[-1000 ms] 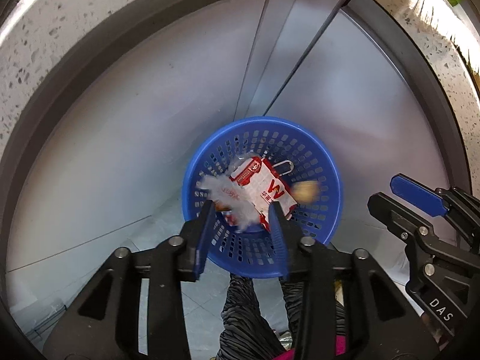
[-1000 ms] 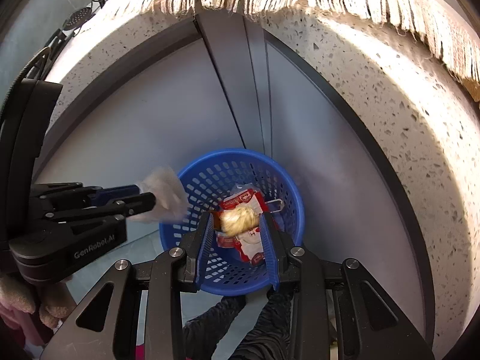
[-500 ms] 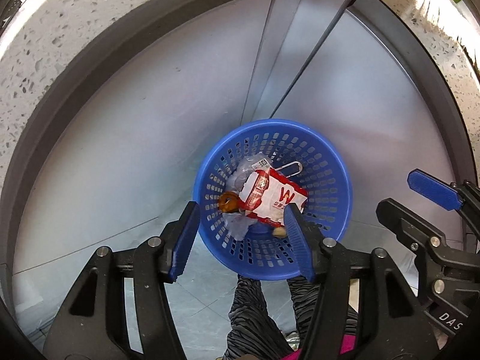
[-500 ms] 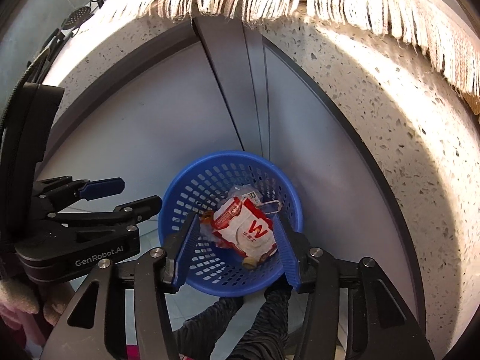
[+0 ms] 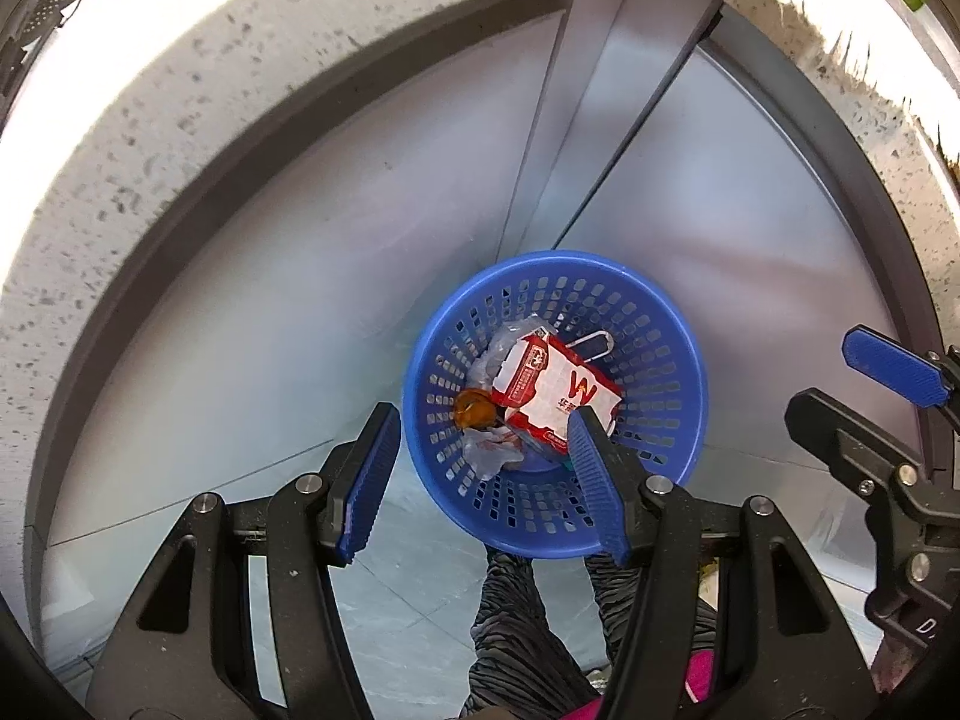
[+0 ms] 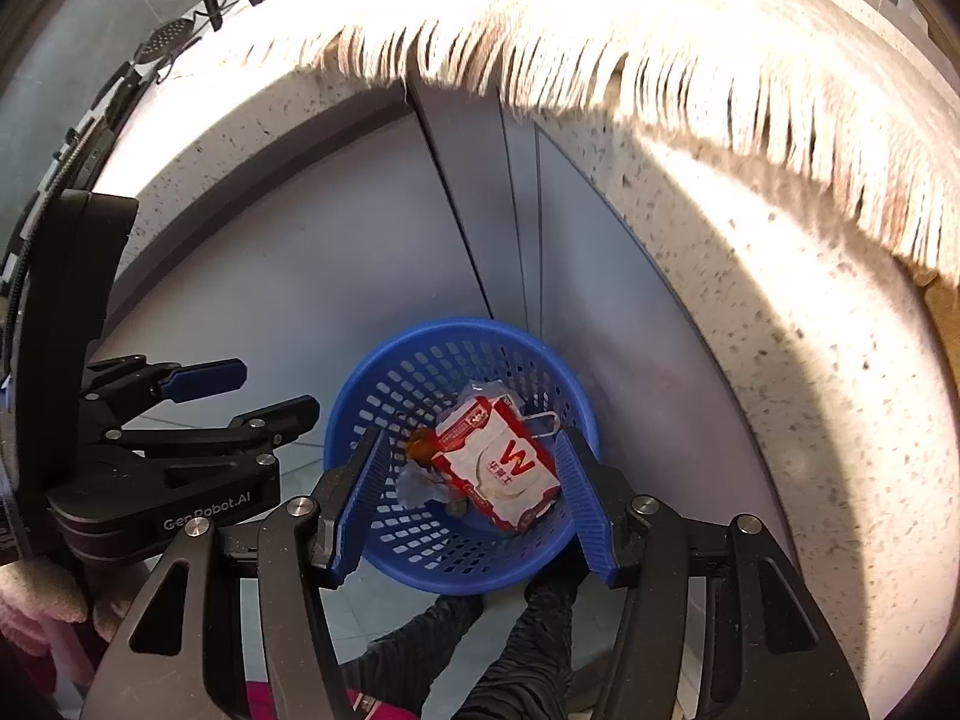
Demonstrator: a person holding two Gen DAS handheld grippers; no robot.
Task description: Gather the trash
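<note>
A blue perforated basket stands on the floor below both grippers; it also shows in the right wrist view. Inside lie a red and white carton marked W, an orange scrap and crumpled clear plastic. The carton also shows in the right wrist view. My left gripper is open and empty above the basket. My right gripper is open and empty above it too. Each gripper shows in the other's view, the right and the left.
A speckled stone counter edge curves overhead, with grey cabinet doors beneath it. A fringed cloth hangs over the counter. The person's legs in dark striped trousers stand on the grey tiled floor.
Both grippers opened and dropped their pieces of trash, a white wad from the left and a yellowish lump from the right, into the basket. Both grippers have since risen away from the basket.
</note>
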